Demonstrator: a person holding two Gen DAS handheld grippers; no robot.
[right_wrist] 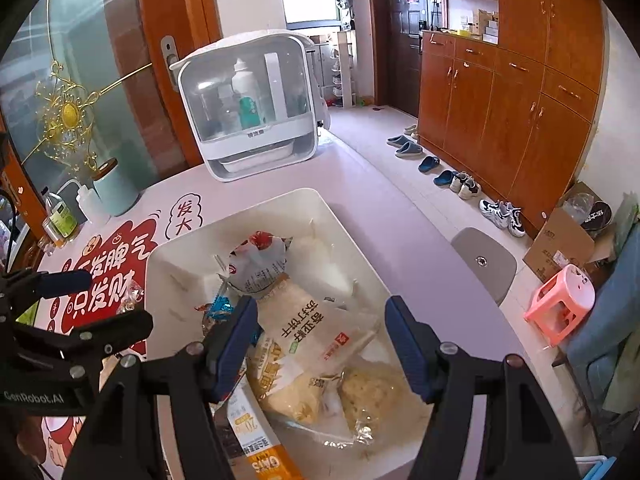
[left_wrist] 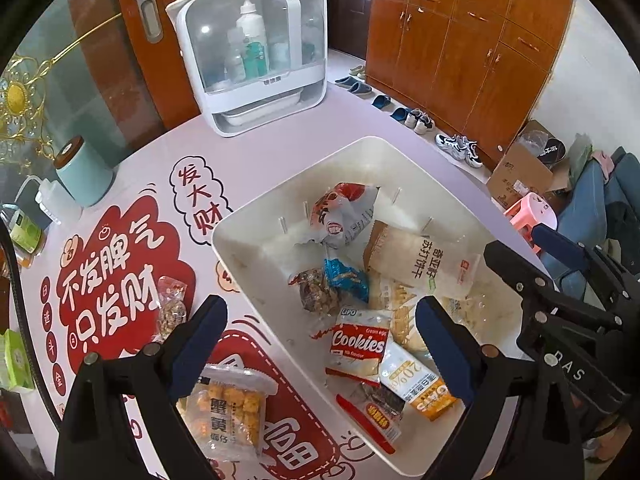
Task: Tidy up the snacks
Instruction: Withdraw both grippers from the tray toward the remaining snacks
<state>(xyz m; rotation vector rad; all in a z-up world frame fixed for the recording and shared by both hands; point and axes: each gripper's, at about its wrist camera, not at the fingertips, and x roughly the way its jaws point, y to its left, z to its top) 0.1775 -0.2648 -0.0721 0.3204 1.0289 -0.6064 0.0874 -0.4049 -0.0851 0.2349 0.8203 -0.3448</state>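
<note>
The white bin (left_wrist: 240, 256) sits on the table (left_wrist: 280, 152) near its right edge, where the top drops off to the floor and a grey chair back (right_wrist: 484, 262) stands close by. Most snacks already lie inside it: a beige cracker bag (left_wrist: 424, 264), a Cookies packet (left_wrist: 358, 346), an orange-ended oats bar (left_wrist: 416, 380) and several smaller wrappers piled too tightly to tell apart. The left gripper (left_wrist: 320, 344) hangs over the bin's near-left rim with jaws wide and nothing between them; beneath its left finger a packet of yellow cubes (left_wrist: 232, 412) lies on the table just outside the bin, partly hidden. A clear nut packet (left_wrist: 172, 308) lies further left, with open tabletop around it. The right gripper (right_wrist: 320, 352) hovers above the bin's near end, jaws wide and empty over the cracker bag. The bin's near wall is cut off in both views.
</note>
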